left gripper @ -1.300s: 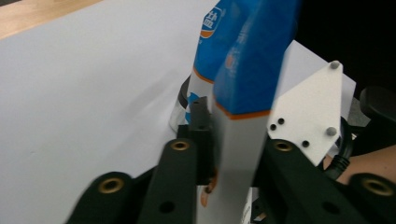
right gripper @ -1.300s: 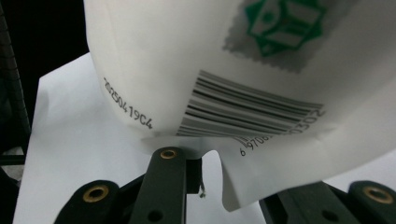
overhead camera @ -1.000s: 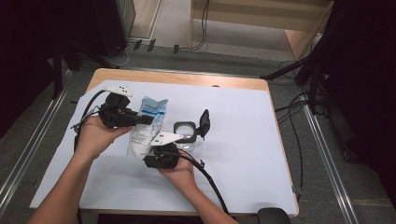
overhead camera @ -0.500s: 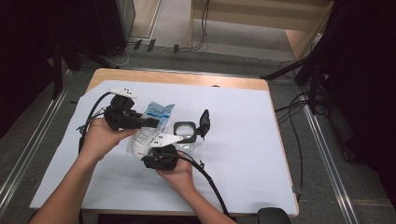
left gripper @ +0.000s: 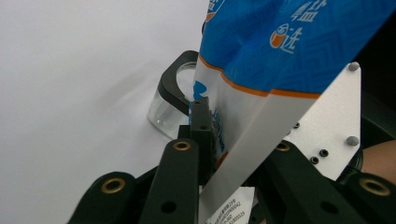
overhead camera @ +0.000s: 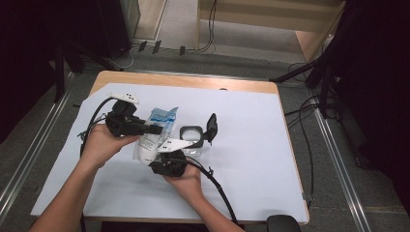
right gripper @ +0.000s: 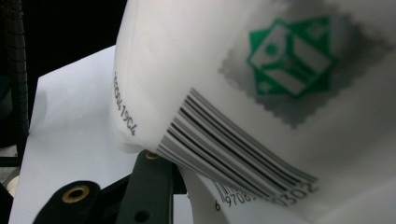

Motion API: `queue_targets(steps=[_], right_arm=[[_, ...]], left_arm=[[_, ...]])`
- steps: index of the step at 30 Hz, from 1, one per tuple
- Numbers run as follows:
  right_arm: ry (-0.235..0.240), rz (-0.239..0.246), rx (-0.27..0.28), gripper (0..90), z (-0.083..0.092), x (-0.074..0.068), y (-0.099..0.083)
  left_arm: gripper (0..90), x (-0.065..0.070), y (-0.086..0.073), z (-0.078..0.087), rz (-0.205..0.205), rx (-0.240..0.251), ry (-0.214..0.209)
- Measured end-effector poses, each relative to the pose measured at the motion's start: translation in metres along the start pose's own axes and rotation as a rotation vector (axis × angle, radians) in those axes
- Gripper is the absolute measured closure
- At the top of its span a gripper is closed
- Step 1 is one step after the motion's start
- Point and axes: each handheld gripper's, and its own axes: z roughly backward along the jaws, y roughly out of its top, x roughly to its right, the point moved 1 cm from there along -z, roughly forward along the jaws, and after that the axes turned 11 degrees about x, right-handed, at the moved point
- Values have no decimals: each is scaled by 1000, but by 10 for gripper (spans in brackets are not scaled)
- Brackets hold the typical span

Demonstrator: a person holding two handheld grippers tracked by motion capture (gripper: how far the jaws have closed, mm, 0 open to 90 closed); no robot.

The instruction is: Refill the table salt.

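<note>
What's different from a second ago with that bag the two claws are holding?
Little: the left claw has slid slightly forward along the bag, which now lies a bit more tilted toward the jar. Both claws stay clamped on the bag, the right claw at its lower end. The jar and its open lid haven't moved.

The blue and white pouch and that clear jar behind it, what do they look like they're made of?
The pouch looks like thin, flexible plastic film with a slightly glossy printed surface: it creases and bows where the left gripper pinches it. The jar looks like clear plastic or glass, hard to say which, since the table shows through its wall; its black rim looks like matte plastic.
</note>
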Motion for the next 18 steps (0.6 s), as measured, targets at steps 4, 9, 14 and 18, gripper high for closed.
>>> queue_targets(steps=[4,9,14,18], right_arm=[[-11,11,-16,641,0,0,0],[-59,27,-28,524,2,-1,0],[-88,71,-21,528,5,-4,1],[-81,77,-23,595,4,-5,2]], left_arm=[[884,-2,0,0,4,-6,35],[899,-8,0,4,41,-3,67],[900,-11,0,7,68,4,95],[894,-10,1,6,71,1,91]])
